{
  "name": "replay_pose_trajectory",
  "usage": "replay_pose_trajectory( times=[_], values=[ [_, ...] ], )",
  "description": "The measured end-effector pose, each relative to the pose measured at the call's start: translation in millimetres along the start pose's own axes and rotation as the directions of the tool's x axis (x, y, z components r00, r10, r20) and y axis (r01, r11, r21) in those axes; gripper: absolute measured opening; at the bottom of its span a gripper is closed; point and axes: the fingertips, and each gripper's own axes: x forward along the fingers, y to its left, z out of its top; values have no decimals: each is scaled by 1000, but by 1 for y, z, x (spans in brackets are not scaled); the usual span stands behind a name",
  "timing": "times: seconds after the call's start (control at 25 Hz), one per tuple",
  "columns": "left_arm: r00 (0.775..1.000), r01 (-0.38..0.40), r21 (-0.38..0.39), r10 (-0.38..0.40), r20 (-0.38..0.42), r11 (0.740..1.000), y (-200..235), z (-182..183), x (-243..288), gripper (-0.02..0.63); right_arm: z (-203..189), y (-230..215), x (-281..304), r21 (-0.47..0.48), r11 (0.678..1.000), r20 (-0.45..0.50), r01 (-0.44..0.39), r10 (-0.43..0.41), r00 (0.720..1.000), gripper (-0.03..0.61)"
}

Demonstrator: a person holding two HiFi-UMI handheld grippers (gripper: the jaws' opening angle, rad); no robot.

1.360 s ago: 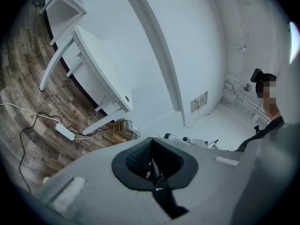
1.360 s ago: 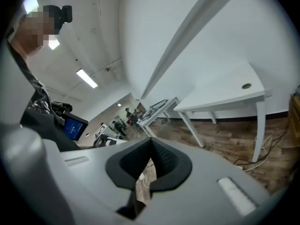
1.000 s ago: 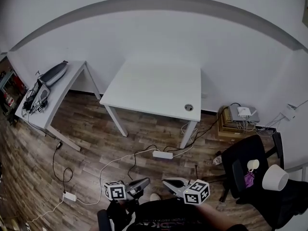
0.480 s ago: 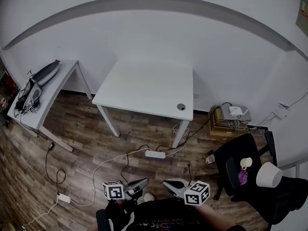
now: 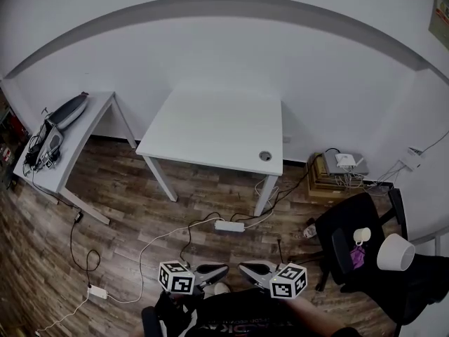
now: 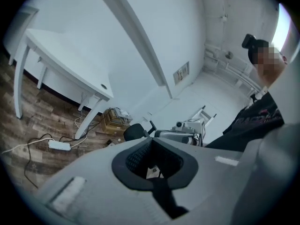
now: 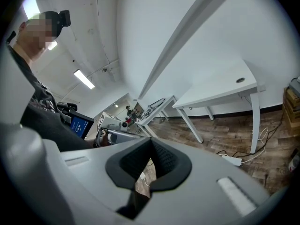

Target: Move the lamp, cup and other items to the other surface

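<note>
On a black office chair (image 5: 349,225) at the right stand a white lamp (image 5: 397,252), a white cup (image 5: 363,236) and a small purple item (image 5: 358,258). The bare white table (image 5: 217,128) is in the middle of the room, far from both grippers. My left gripper (image 5: 219,270) and right gripper (image 5: 247,267) hang low at the bottom of the head view. Their tips point at each other across a small gap. Both are shut and hold nothing. The left gripper (image 6: 152,146) looks towards the chair (image 6: 135,131), while the right gripper (image 7: 151,144) faces the table (image 7: 220,90).
A grey side table (image 5: 78,135) at the left carries dark gear and cables (image 5: 50,133). A power strip (image 5: 229,225) and loose cables lie on the wood floor under the white table. A stack of boxes with a router (image 5: 338,168) sits by the wall at the right.
My left gripper has slid to the right, closer to the right gripper, and has rolled. The right gripper has stayed put. The head view has shifted a little.
</note>
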Motion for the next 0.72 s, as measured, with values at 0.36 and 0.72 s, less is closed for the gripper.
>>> replay_pose_trajectory(
  times=[0.36, 0.72],
  values=[
    [998, 38, 19, -37, -55, 999, -12, -9, 12, -3, 0, -1, -4, -5, 1000, 4, 6, -5, 1000, 3],
    [998, 42, 14, -41, -57, 999, -12, -9, 12, -3, 2, -1, -1, -10, 1000, 4, 7, -6, 1000, 3]
  ],
)
